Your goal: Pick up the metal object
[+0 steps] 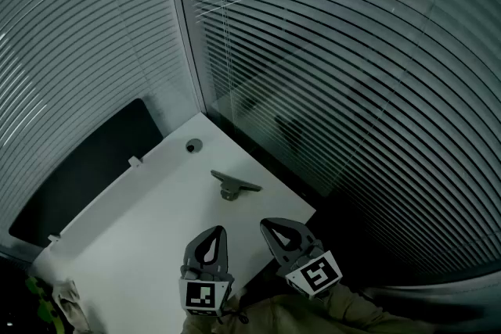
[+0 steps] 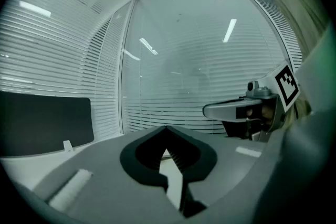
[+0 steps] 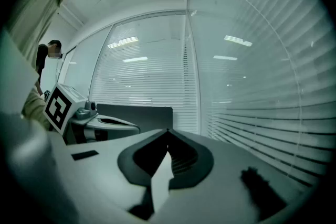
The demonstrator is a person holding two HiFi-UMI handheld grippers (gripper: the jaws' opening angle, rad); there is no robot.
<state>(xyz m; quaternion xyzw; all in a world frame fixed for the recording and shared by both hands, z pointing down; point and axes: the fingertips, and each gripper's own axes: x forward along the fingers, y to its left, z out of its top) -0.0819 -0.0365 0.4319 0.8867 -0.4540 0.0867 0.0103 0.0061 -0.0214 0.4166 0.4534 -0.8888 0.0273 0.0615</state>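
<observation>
1. On the white tabletop (image 1: 141,231), towards its far right edge, the metal object (image 1: 233,184) lies flat: a dark piece with a long arm and a short base
2. At the near edge, the left hand-held gripper (image 1: 220,231) has its jaws pressed together, with nothing between them; the left gripper view shows the tips meeting
3. Just beside it, the right hand-held gripper (image 1: 266,224) also has its jaws pressed together and carries nothing
4. The metal object lies ahead of both sets of tips and touches neither; the right gripper view shows it as a dark blurred shape at lower right
5. A round cable hole (image 1: 193,145) sits near the far corner, a dark panel (image 1: 86,168) borders the left edge, and slatted blinds (image 1: 352,90) enclose the corner
</observation>
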